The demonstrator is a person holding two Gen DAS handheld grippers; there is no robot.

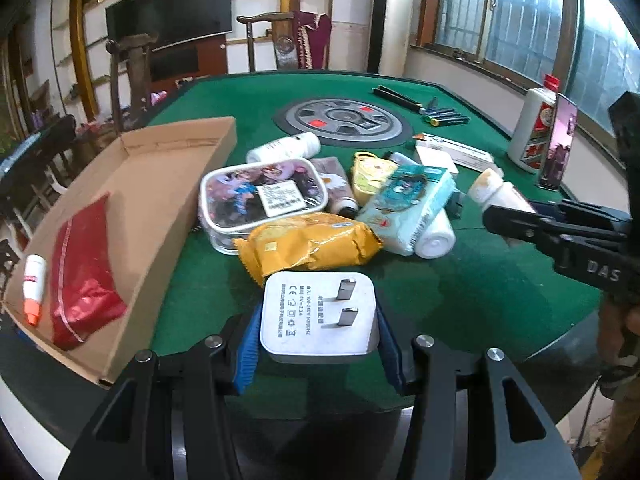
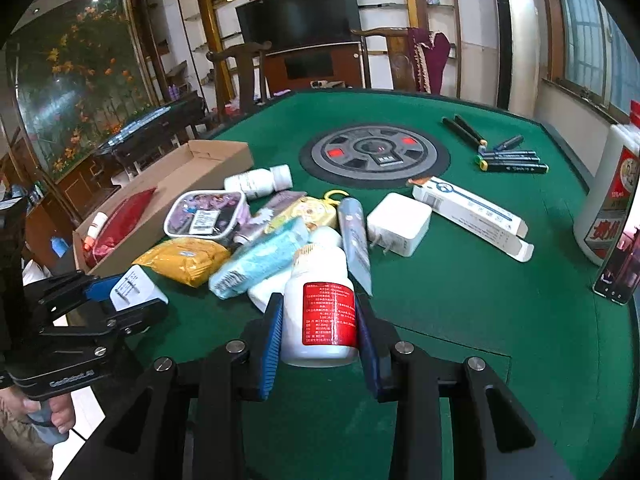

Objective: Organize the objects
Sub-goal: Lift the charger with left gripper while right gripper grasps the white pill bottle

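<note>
1. Left wrist view: the left gripper is clamped on a white plug adapter, blue pads against its two sides, prongs facing the camera. It hangs over the near part of the green table, just in front of a yellow snack packet. To the left lies an open cardboard box, which already contains a red pouch and a small white tube with an orange cap. The right gripper enters from the right edge with a white bottle between its fingers.

2. Right wrist view: the right gripper grips a white bottle with a red label, cap pointing away, lifted just clear of the pile. Behind it sit a blue tissue pack, a printed clear pouch, a white charger block and a long white carton. The box is far to the left; markers lie well apart at the back.

3. Step in hand, as I judge it: both hands have picked up an item and are carrying it towards the box.

4. Next move: the left hand needs to swing over the box's open floor beside the red pouch and release; the right has farther to travel, across the pile, and should wait or pass behind to avoid a collision.
</note>
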